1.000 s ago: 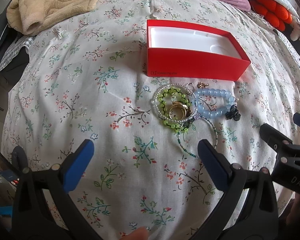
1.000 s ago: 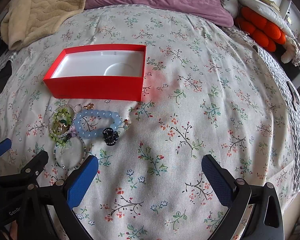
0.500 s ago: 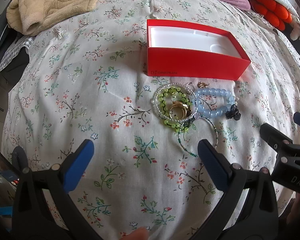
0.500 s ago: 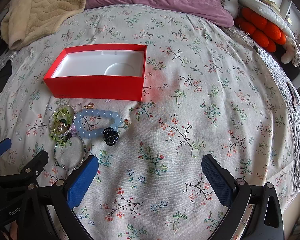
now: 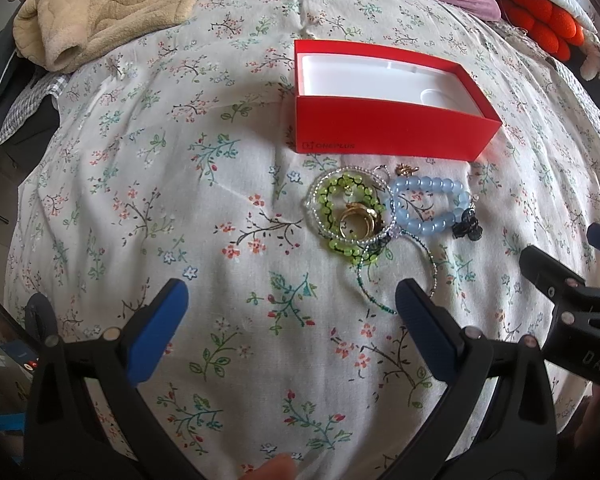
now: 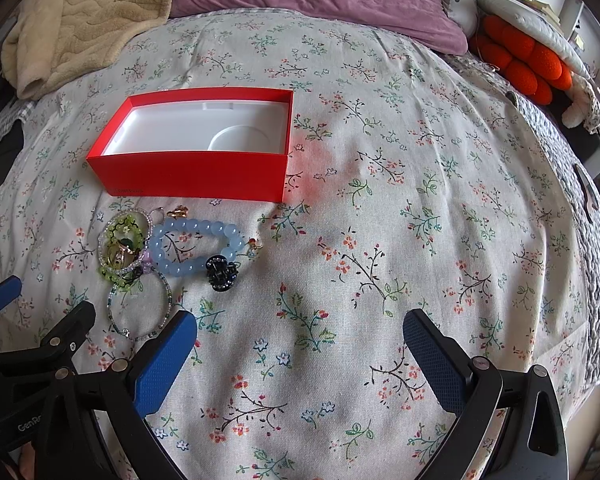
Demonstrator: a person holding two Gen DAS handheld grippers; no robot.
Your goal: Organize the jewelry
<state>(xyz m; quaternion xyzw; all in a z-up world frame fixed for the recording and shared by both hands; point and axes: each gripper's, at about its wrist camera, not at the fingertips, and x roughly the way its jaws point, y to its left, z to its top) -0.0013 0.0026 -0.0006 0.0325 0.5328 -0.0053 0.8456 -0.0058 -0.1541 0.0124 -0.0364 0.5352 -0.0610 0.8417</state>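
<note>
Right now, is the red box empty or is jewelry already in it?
Empty. The red box sits open, showing only its bare white insert in both views; the blue bead bracelet and other pieces lie on the bedspread in front of it.

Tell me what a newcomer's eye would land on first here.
The open red box, empty, sits on the flowered bedspread. Just in front of it lies a tangle of jewelry with a pale blue bead bracelet and a green bead bracelet. Both hand-held grippers hover open, holding nothing.

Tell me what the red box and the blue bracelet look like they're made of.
Red box: looks like matte printed cardboard with crisp folded edges, plus a white moulded insert, probably plastic or pulp. Blue bracelet: round translucent, glossy beads, likely glass or stone, possibly acrylic; the pictures can't settle which.
</note>
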